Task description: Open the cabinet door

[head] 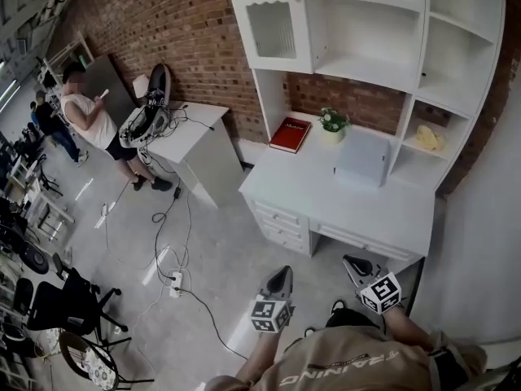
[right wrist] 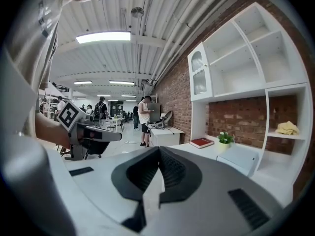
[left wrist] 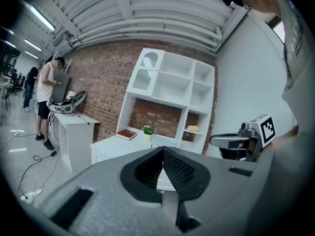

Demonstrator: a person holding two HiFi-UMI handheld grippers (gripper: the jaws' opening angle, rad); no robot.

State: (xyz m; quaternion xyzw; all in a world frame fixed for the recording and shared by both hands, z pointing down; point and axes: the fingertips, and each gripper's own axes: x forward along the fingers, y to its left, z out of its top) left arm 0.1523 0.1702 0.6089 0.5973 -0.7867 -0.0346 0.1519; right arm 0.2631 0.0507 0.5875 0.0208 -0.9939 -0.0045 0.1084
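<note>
A white desk with a shelf unit stands against the brick wall. Its glass-fronted cabinet door at the upper left is closed; the same door shows in the left gripper view and in the right gripper view. A small white box-like cabinet sits on the desktop. My left gripper and right gripper hang side by side in front of the desk, well short of it. Both are shut with nothing between the jaws, as the left gripper and right gripper views show.
On the desktop lie a red book and a potted plant; a yellow object rests on a right shelf. A second white table with gear, a standing person, floor cables and chairs are at the left.
</note>
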